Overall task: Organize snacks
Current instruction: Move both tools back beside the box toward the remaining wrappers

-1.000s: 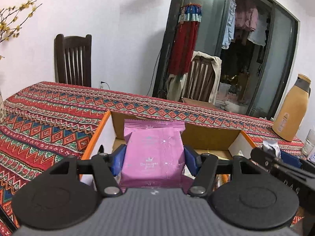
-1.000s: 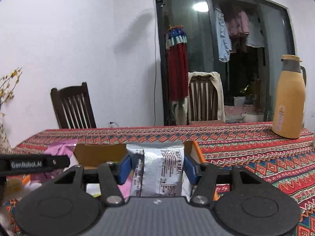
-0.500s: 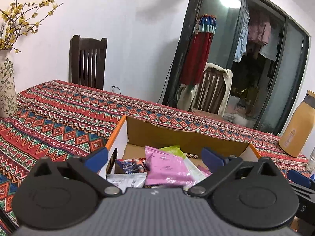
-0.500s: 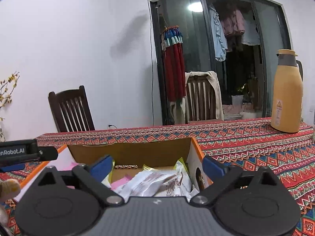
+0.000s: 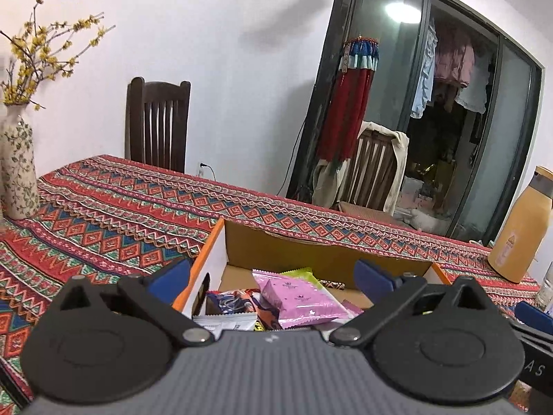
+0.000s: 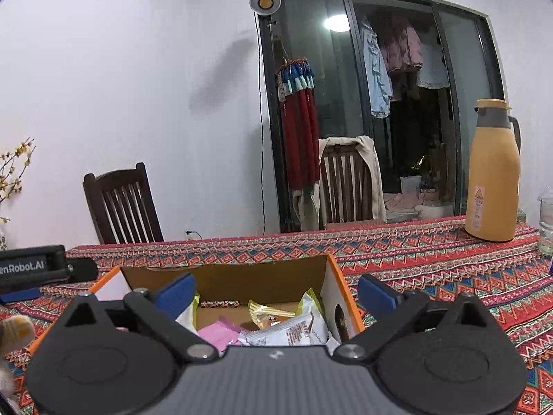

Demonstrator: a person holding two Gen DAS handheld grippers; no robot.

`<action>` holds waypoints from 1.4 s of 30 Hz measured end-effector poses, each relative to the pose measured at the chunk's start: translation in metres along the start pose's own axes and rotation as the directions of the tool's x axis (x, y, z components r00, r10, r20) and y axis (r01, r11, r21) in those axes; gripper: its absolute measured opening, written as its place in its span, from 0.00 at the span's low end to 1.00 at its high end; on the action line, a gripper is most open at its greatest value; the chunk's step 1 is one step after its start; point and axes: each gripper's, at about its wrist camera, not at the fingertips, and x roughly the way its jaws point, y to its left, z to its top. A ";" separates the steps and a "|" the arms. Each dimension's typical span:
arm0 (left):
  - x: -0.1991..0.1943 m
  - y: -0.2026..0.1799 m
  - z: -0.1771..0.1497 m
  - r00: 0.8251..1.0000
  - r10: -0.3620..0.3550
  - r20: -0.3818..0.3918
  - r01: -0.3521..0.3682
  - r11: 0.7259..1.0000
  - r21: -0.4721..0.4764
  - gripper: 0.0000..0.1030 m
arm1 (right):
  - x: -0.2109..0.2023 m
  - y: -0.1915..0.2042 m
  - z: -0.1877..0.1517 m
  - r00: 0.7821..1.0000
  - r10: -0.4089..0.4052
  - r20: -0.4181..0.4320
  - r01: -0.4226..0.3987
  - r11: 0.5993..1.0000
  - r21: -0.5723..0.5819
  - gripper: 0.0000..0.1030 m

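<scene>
An open cardboard box (image 5: 321, 254) with orange edges stands on the patterned tablecloth and holds several snack packets. In the left wrist view a pink packet (image 5: 299, 299) lies on top of the pile. My left gripper (image 5: 271, 278) is open and empty, above the box's near side. In the right wrist view the same box (image 6: 242, 278) holds a silver-white packet (image 6: 293, 332), a pink one (image 6: 219, 333) and a gold one (image 6: 268, 311). My right gripper (image 6: 274, 292) is open and empty above the box.
A flower vase (image 5: 17, 166) stands at the table's left end. A tan thermos jug (image 6: 492, 173) and a glass (image 6: 546, 224) stand at the right. Two wooden chairs (image 5: 157, 124) are behind the table. The left gripper's body (image 6: 38, 266) shows at the right view's left edge.
Both grippers opened and let go: the pink packet and the silver-white packet now lie in the box. Both grippers have since risen a little.
</scene>
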 end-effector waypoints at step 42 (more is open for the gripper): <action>-0.049 0.048 -0.080 0.991 0.063 -0.120 -0.048 0.991 0.124 1.00 | -0.073 -0.003 -0.078 0.987 -0.032 -0.158 0.028 0.999 -0.022 1.00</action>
